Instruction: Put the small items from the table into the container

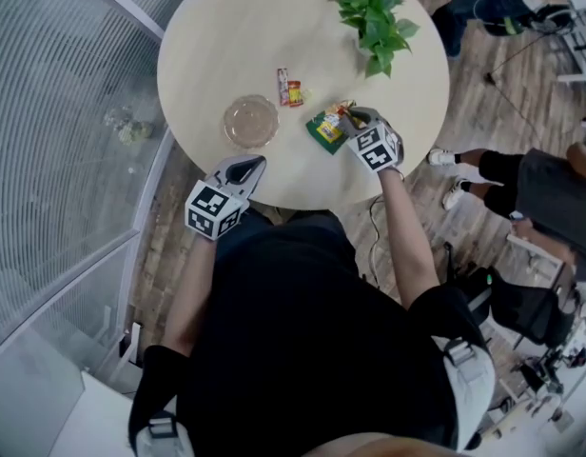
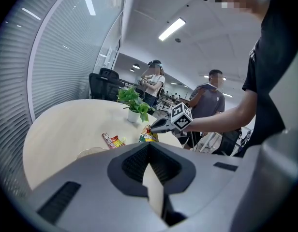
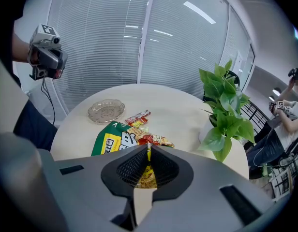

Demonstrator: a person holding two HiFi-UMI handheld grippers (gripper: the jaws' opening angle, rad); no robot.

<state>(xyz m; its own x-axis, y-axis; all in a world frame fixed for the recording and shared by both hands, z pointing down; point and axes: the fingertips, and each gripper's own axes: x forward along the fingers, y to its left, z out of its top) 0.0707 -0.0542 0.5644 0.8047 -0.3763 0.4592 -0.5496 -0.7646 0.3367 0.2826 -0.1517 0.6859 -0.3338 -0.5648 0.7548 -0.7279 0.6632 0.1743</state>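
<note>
The round table was pale, smooth and matte. A leafy green plant in a small white pot stood by its far right edge. The container, a shallow clear glass dish with a patterned rim, sat empty toward the near left edge.

Near the near right edge lay a flat green and yellow packet, glossy film, creased. Partly over it was a smaller yellow and red snack packet. The right gripper had its ribbed jaws pinched together on this packet's thin edge. It looked light, soft and crinkly. It would likely droop and swing when lifted, and slick film can slip. A hold on the flat sealed seam seemed safest.

The left gripper hung at the table's near edge, just short of the dish, jaws closed with nothing in them.

Two little red wrapped sweets lay side by side toward the middle, beyond the dish. They looked small and stiff, best nipped across the narrow width.
</note>
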